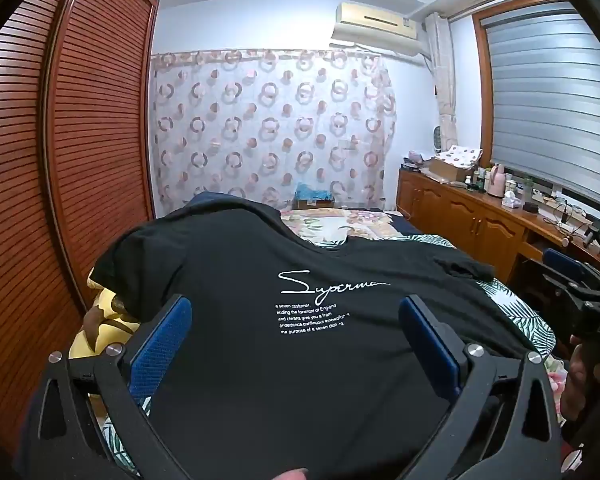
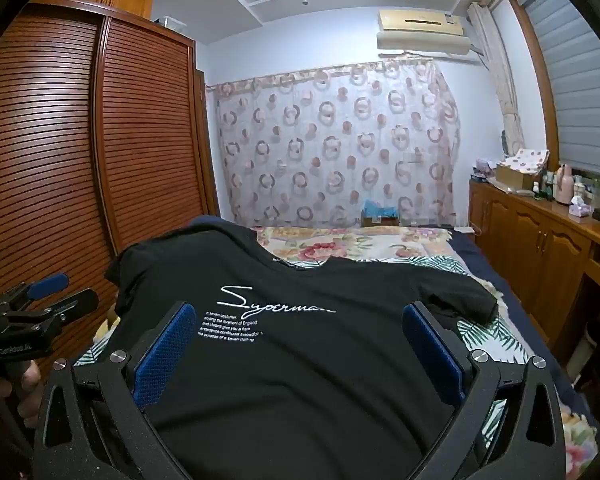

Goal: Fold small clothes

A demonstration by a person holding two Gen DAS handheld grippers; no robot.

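A black T-shirt [image 1: 260, 352] with white "Superman" script lies spread face up on the bed, collar toward the far end; it also shows in the right wrist view [image 2: 300, 360]. My left gripper [image 1: 296, 312] hovers over the shirt's lower part, jaws wide open and empty. My right gripper [image 2: 296, 316] is likewise wide open and empty above the shirt's lower middle. The right gripper's body shows at the right edge of the left wrist view [image 1: 588, 308], and the left gripper shows at the left edge of the right wrist view [image 2: 32, 304].
The bed [image 2: 360, 244] has a floral cover and a leaf-print sheet [image 1: 512, 308]. A louvred wooden wardrobe [image 1: 60, 160] stands close on the left. A wooden cabinet [image 2: 540, 240] with bottles runs along the right wall. A patterned curtain [image 1: 268, 128] hangs behind.
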